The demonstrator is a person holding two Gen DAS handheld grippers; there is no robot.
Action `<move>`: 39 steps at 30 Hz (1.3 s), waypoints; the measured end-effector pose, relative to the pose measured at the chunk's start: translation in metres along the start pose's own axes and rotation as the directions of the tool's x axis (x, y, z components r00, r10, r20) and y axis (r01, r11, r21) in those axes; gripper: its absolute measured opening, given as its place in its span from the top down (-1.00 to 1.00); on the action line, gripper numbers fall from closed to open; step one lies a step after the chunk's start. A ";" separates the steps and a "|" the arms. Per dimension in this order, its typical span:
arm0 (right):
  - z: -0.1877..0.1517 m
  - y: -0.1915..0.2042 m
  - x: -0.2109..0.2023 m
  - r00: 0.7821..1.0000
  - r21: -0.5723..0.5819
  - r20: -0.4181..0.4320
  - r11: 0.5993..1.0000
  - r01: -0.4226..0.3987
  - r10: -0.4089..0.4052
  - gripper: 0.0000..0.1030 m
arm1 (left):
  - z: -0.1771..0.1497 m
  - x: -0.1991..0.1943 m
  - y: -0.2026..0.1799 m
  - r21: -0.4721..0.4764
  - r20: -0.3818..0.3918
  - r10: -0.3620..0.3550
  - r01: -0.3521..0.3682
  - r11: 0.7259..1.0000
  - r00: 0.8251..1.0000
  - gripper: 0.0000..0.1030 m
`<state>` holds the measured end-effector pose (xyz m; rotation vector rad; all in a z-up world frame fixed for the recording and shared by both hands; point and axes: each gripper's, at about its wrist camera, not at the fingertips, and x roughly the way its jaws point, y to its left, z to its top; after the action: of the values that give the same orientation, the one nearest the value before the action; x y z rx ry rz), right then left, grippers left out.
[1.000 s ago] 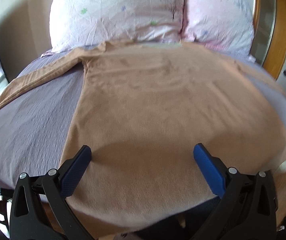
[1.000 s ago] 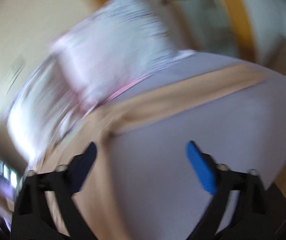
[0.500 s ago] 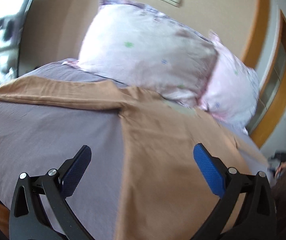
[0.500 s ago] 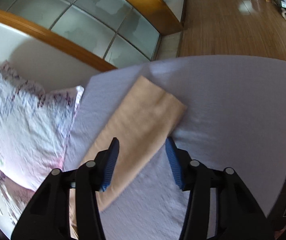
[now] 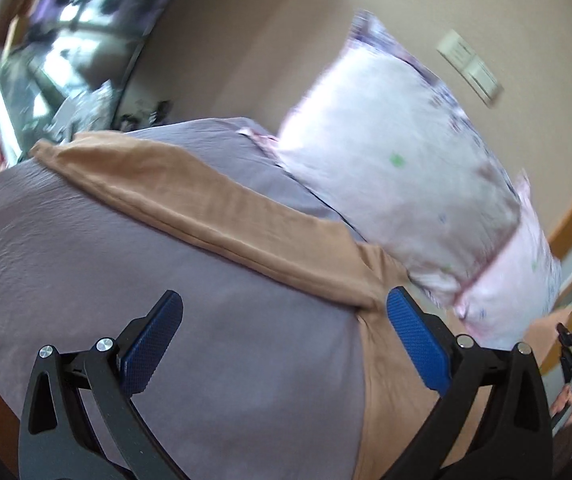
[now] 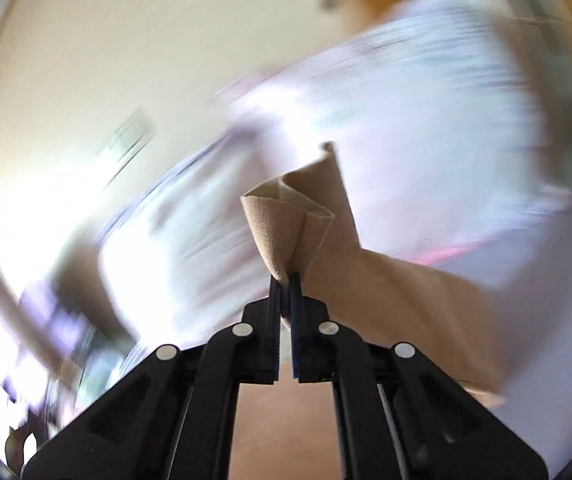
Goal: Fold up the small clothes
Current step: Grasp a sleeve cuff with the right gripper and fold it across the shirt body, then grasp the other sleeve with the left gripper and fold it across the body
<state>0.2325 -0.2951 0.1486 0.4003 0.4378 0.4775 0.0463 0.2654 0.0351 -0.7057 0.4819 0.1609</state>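
The right gripper (image 6: 285, 280), jaws pinched tight on a thin cuff of the tan shirt (image 5: 214, 208), could lose it mid-swing, while the left gripper (image 5: 282, 340) hovers wide and empty, the other sleeve lying flat at eleven o'clock on the bed (image 5: 66, 280).

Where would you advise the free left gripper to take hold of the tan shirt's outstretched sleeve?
I would grip the sleeve near its cuff end, at the far left of the left wrist view. It lies flat on the purple sheet, so the open left gripper should probably come down over the cuff edge, a finger each side. The right gripper holds the other sleeve end.
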 end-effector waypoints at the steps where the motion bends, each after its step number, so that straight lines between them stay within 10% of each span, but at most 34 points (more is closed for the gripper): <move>1: -0.012 0.033 0.031 0.995 -0.045 -0.070 0.996 -0.073 0.070 0.93 | 0.004 0.001 0.007 -0.031 -0.004 0.009 -0.009 0.999 1.000 -0.97; 4: -0.057 0.099 0.104 0.949 -0.103 -0.267 0.974 -0.203 0.169 0.90 | 0.013 0.002 0.031 -0.148 -0.023 0.016 -0.019 0.989 1.000 -0.97; 7: -0.126 0.147 0.174 0.820 -0.104 -0.541 0.953 -0.284 0.185 0.70 | 0.021 0.003 0.052 -0.227 -0.033 0.032 -0.039 0.973 0.999 -0.97; 9: -0.137 0.154 0.182 0.797 -0.088 -0.571 0.950 -0.298 0.197 0.40 | 0.027 0.003 0.066 -0.270 -0.033 0.040 -0.048 0.962 0.999 -0.97; 12: -0.124 0.144 0.158 0.855 -0.090 -0.478 0.958 -0.273 0.199 -0.25 | 0.037 0.003 0.084 -0.313 -0.027 0.065 -0.070 0.947 0.998 -0.97; 17: -0.108 0.115 0.111 0.910 -0.064 -0.371 0.973 -0.223 0.184 -0.41 | 0.058 0.012 0.108 -0.404 -0.031 0.100 -0.104 0.909 0.994 -0.68; 25: -0.092 0.067 0.086 0.923 -0.022 -0.332 0.976 -0.215 0.196 -0.52 | 0.082 0.017 0.149 -0.596 -0.029 0.128 -0.120 0.794 0.991 -0.16; 28: -0.093 0.062 0.077 0.922 -0.018 -0.327 0.974 -0.226 0.207 -0.55 | 0.087 0.023 0.160 -0.608 -0.035 0.159 -0.147 0.780 0.987 0.42; 30: -0.095 0.058 0.071 0.922 -0.018 -0.325 0.973 -0.231 0.212 -0.55 | 0.090 0.029 0.164 -0.594 -0.060 0.181 -0.181 0.784 0.982 0.83; 33: -0.092 0.050 0.057 0.929 -0.022 -0.306 0.974 -0.225 0.208 -0.55 | 0.100 0.031 0.140 -0.527 -0.046 0.189 -0.185 0.829 0.981 0.86; 39: -0.083 0.024 0.033 0.965 -0.052 -0.225 0.987 -0.149 0.134 -0.55 | 0.107 0.061 -0.059 -0.083 -0.044 -0.070 0.067 0.994 0.997 0.86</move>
<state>0.2105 -0.2364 0.0806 0.3143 0.6090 0.6786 0.1570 0.2901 0.1112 -0.8062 0.4977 0.1000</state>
